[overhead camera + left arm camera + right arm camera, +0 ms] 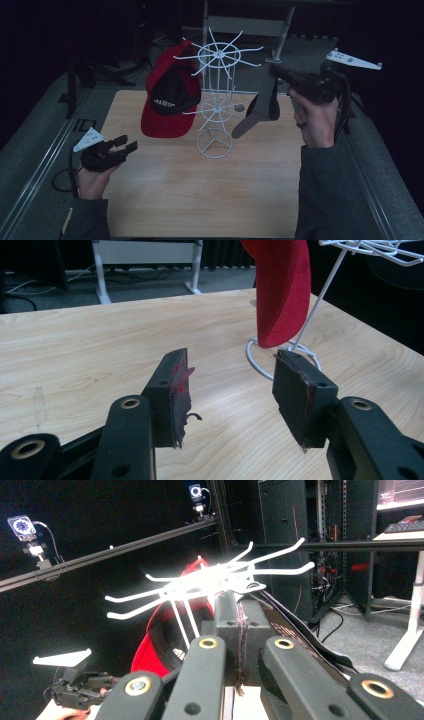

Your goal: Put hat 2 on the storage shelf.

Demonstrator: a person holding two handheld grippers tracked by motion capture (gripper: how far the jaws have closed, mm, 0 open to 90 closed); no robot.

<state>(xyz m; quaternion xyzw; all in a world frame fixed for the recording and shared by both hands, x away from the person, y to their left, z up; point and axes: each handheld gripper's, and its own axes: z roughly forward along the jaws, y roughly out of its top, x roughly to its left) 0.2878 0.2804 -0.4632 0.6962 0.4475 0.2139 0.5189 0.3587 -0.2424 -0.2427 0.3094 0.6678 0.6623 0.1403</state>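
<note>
Right gripper (276,71) clamped a grey cap (260,112) beside the white wire rack (216,95). Red cap (167,95) hung on the rack's other side. Left gripper (125,142), jaws wide and empty, rested near the rack's base.

Light wooden table (165,200); white wire rack (215,142) base stands on it, ahead of left gripper (125,144).

The wire rack (216,95) is white all over, its hooks and ring base alike. The cap (169,95) hanging on it is red, with a black front panel bearing small white lettering. The second cap (261,111) is dark grey, brim included. The table (165,200) is pale wood with a fine light-brown grain. Both grippers are black: the left gripper (126,143) carries a white three-cornered plate and red smears on its pads (179,377), and the right gripper (278,70) carries a white plate too.
</note>
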